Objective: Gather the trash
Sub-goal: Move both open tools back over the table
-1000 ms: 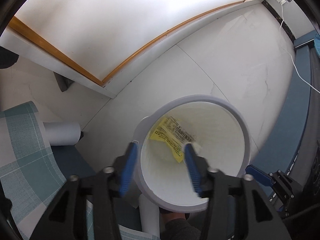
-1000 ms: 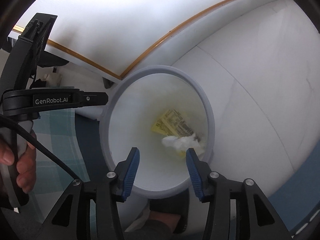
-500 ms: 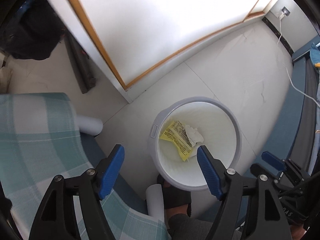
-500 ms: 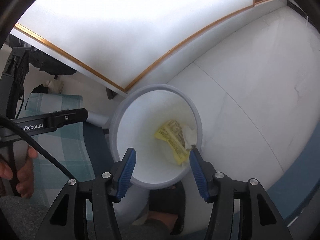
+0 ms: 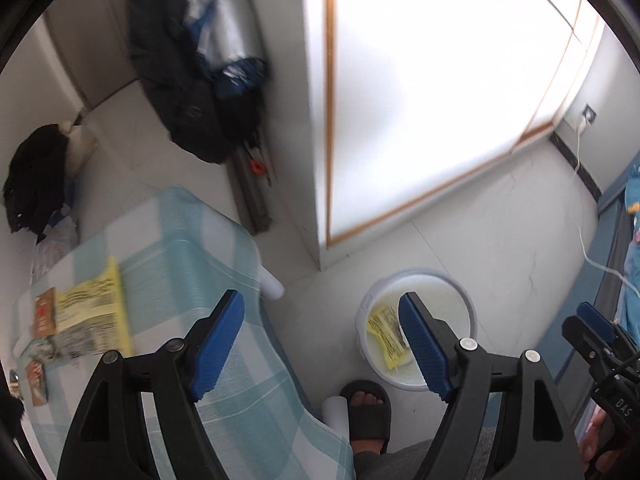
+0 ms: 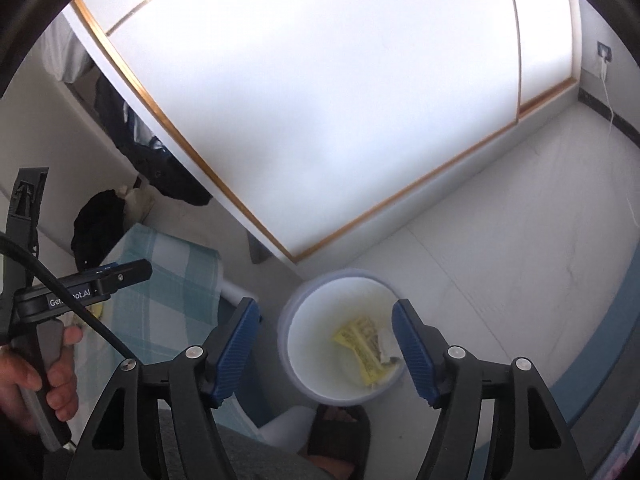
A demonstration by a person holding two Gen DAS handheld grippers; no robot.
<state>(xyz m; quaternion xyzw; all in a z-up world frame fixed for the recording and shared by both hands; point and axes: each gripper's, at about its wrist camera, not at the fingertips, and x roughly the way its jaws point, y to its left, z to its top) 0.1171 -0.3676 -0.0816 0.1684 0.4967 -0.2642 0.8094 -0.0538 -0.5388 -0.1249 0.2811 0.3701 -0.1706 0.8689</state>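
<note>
1. Left wrist view: left gripper (image 5: 320,344) is released, jaws opening, nothing between them. White round plastic bin (image 5: 466,300) sits on the floor at 4 o'clock, holding a yellow printed wrapper (image 5: 384,334).
2. Right gripper (image 6: 326,350) is likewise released, jaws opening, empty, above the bin (image 6: 288,344).
3. Next pick-up is probably the yellow printed packet (image 5: 94,310) on the checked blue tablecloth (image 5: 192,248) at 9 o'clock: approach it flat and pinch one edge.

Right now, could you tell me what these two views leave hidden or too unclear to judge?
- Print on the yellow wrapper in the bin: too small in both views; the left tool covers one edge.
- White scrap beside it: partly behind the right tool.
- Items on the checked cloth, left view: motion-blurred.
- Table's near end: cut off by the frame.
</note>
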